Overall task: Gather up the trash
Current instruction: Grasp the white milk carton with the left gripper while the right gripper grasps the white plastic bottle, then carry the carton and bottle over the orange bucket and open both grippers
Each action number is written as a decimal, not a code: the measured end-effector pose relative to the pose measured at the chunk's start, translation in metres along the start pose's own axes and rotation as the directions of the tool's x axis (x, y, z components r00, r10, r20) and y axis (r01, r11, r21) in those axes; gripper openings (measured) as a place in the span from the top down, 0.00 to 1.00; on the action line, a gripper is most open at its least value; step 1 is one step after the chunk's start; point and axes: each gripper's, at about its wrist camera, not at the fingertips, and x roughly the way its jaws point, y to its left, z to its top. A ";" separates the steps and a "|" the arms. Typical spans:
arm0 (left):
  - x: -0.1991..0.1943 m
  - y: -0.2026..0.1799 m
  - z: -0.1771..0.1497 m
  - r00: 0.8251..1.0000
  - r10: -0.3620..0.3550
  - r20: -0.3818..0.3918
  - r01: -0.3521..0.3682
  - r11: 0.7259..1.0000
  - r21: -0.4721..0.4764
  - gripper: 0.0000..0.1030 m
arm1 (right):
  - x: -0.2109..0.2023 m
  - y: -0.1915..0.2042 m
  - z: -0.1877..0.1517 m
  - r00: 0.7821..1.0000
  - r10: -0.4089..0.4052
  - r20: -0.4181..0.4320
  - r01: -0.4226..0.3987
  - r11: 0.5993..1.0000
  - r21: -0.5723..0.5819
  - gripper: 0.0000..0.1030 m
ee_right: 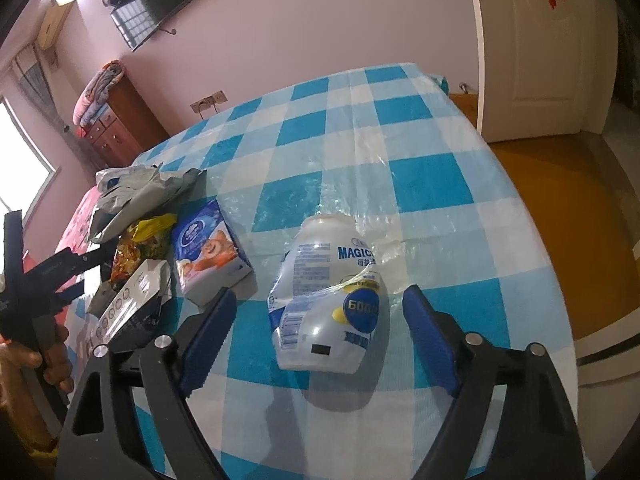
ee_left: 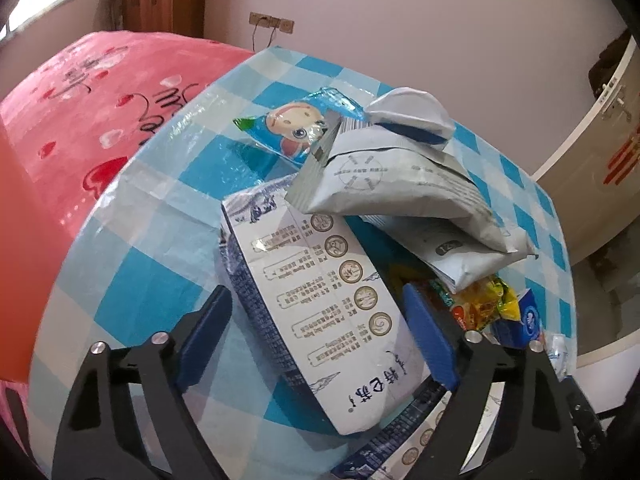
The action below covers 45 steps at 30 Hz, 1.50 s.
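Blue pads of the left gripper (ee_left: 316, 340) are straddling the carton (ee_left: 320, 300), spread, not yet pinching. Right of the carton, the right gripper (ee_right: 316, 344) is bracketing the bottle (ee_right: 328, 300), also spread. Both seem mid-grasp; next, squeeze and lift.

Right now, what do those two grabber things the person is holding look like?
Both look alike. The left gripper and the right gripper each have two flat blue pads with toothed edges as jaws, mounted on black angular arms joined by shiny silver bolts. No cables show. In the right wrist view, a hand grips the left gripper's black handle; no sleeve is visible.
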 end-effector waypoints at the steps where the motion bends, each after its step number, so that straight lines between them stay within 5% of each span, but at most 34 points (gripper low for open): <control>1: 0.000 0.000 0.000 1.000 -0.002 -0.001 0.002 1.000 -0.002 0.19 | 0.001 0.000 0.000 1.000 0.001 -0.001 -0.001 1.000 0.003 0.18; 7: -0.001 0.001 -0.004 1.000 -0.014 0.002 0.014 1.000 -0.015 0.23 | 0.006 0.005 0.001 1.000 -0.024 -0.005 0.024 1.000 -0.020 0.19; 15: -0.007 0.008 -0.010 0.999 -0.049 -0.013 0.048 0.998 -0.051 0.30 | 0.010 0.013 -0.006 0.997 -0.083 -0.003 0.082 0.993 -0.081 0.40; 30: -0.030 0.027 -0.028 0.996 -0.092 0.019 0.093 0.994 -0.059 0.32 | -0.001 0.027 -0.021 0.994 -0.105 0.043 0.111 0.982 -0.150 0.40; 45: -0.076 0.045 -0.046 0.982 -0.170 0.087 0.174 0.984 -0.033 0.33 | -0.039 0.063 -0.029 0.997 -0.002 0.081 0.017 0.982 -0.188 0.40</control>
